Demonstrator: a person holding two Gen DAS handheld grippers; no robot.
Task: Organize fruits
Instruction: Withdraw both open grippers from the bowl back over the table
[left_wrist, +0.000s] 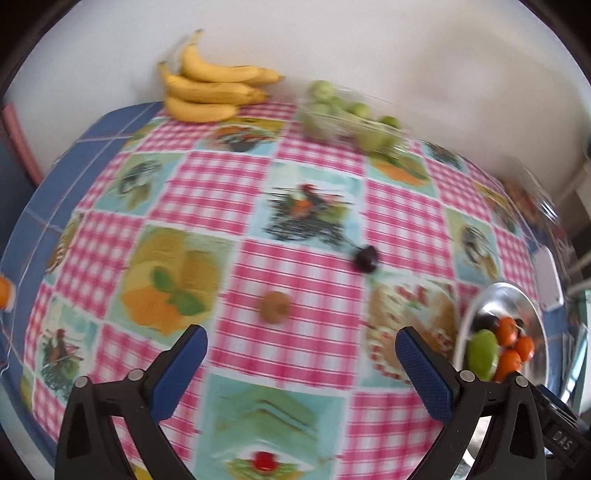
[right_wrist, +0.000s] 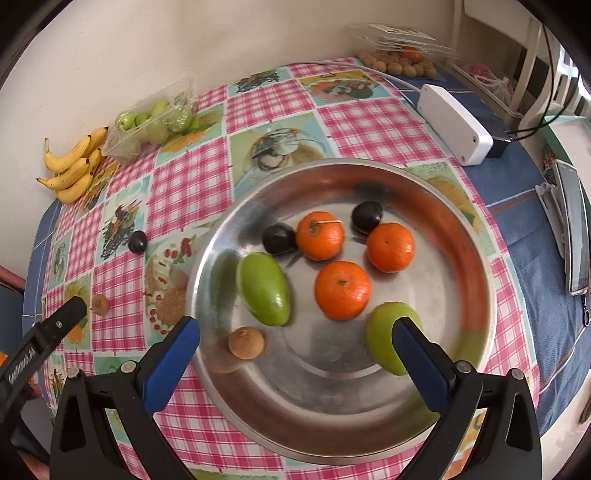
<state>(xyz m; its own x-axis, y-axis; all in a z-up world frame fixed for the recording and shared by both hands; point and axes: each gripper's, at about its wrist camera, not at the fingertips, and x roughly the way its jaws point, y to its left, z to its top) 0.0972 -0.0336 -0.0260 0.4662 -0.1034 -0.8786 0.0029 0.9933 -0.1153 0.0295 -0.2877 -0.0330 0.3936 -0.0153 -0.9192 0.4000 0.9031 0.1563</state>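
My left hand-held gripper (left_wrist: 301, 354) hangs wide open and empty, with the small brown fruit (left_wrist: 273, 307) just ahead between its fingers and the dark plum (left_wrist: 366, 258) farther ahead to the right. I'd drop straight over the rough, round brown one and close gently. My right hand-held gripper (right_wrist: 295, 345), also spread and empty, hovers over the shiny steel plate (right_wrist: 476, 266) of glossy tangerines (right_wrist: 342, 290).

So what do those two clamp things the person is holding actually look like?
Both look alike. Each gripper, left and right, has two black plastic arms with silver rivets, ending in blue textured pads. White lettering marks the left one's black body, seen from the right camera. No cables or sleeves show.
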